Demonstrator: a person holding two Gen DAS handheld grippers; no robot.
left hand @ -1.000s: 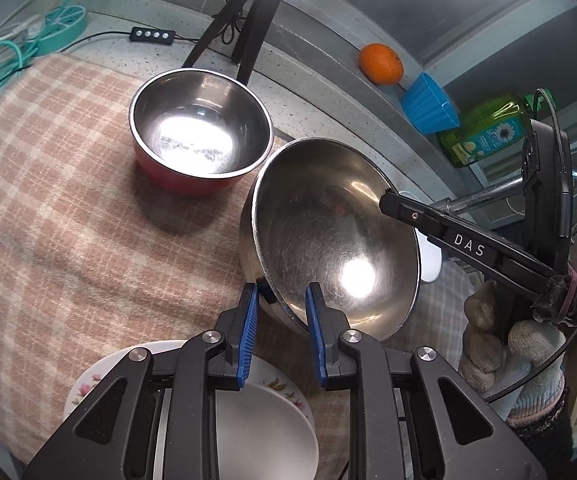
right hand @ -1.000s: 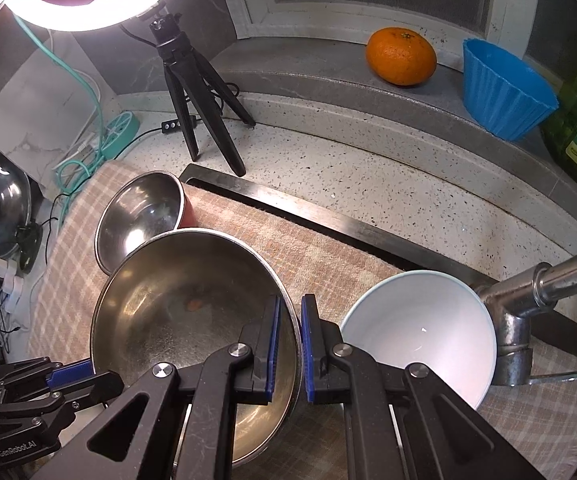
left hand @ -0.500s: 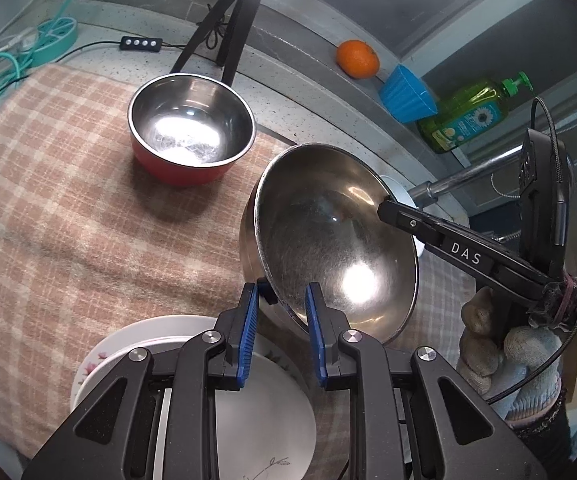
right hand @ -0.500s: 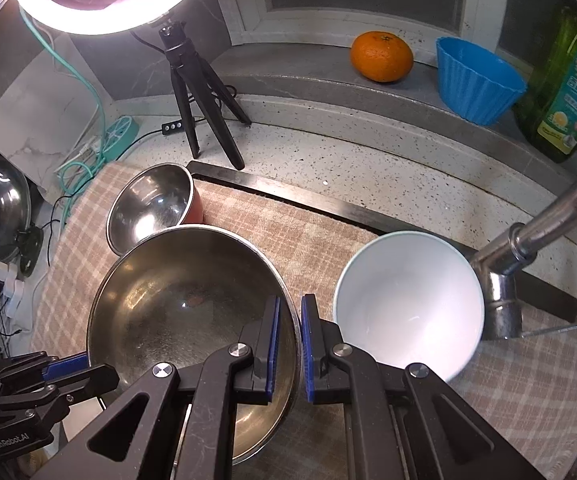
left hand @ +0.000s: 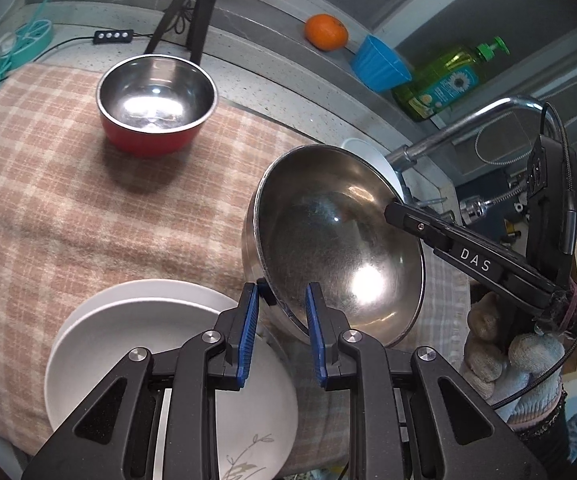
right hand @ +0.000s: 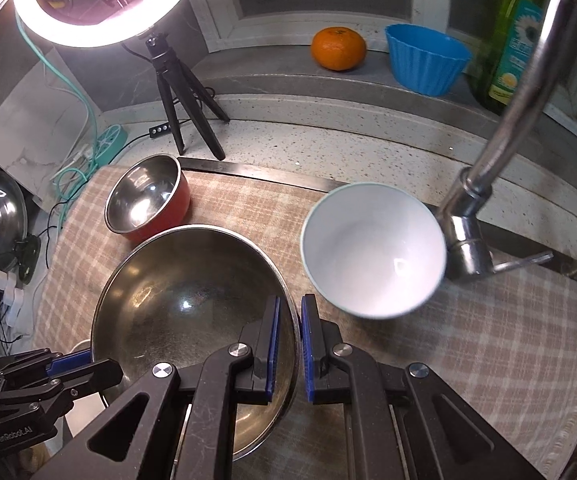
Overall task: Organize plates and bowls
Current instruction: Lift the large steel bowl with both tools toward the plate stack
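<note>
A: Quick, your left gripper (left hand: 278, 304)?
B: Blue pads straddle the near rim of the large steel bowl (left hand: 340, 240); you can't tell if they actually pinch it.

A: Your right gripper (right hand: 288, 322)?
B: Pads pressed on the opposite rim, pinching it. The bowl is tilted, held over the checked cloth (left hand: 48, 184), its edge above the white plates (left hand: 160, 344).

A: Other bowls?
B: Red steel-lined bowl (left hand: 154, 104) stands farther back on the cloth (well apart); white bowl (right hand: 372, 250) sits by the faucet (right hand: 472, 216).
</note>
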